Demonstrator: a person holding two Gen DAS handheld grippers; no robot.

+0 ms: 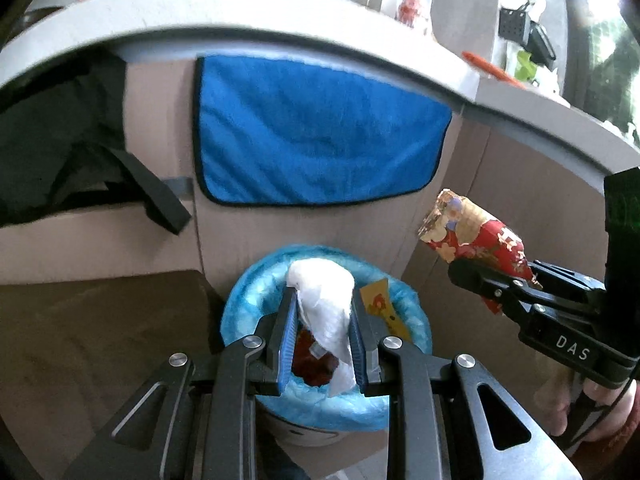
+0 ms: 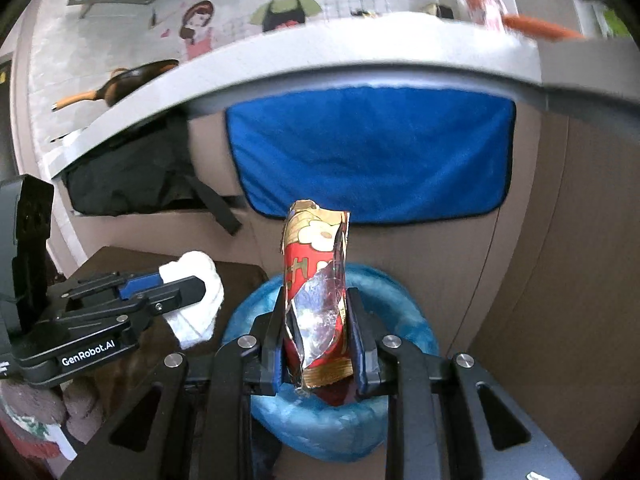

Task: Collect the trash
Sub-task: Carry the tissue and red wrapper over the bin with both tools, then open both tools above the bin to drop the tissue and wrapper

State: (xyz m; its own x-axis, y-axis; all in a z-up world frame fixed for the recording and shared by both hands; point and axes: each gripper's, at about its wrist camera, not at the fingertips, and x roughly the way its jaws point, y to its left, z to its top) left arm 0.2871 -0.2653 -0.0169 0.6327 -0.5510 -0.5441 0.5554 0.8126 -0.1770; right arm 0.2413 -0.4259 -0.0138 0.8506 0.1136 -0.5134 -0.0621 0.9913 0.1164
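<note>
My left gripper (image 1: 324, 300) is shut on a crumpled white tissue (image 1: 326, 304) and holds it right above a small bin with a blue liner (image 1: 240, 312). Red and yellow wrappers (image 1: 380, 308) lie in the bin. My right gripper (image 2: 316, 304) is shut on a torn red and gold snack wrapper (image 2: 316, 280), also over the bin (image 2: 412, 320). In the left wrist view the right gripper (image 1: 480, 276) holds the wrapper (image 1: 476, 232) to the right of the bin. In the right wrist view the left gripper (image 2: 192, 284) with the tissue (image 2: 200, 308) is to the left.
A blue cloth (image 1: 316, 132) hangs from the counter edge (image 1: 240, 20) behind the bin. A black bag (image 1: 60, 140) sits on a shelf under the counter at left. A dark brown surface (image 1: 100, 328) lies left of the bin. A pan (image 2: 132, 80) rests on the counter.
</note>
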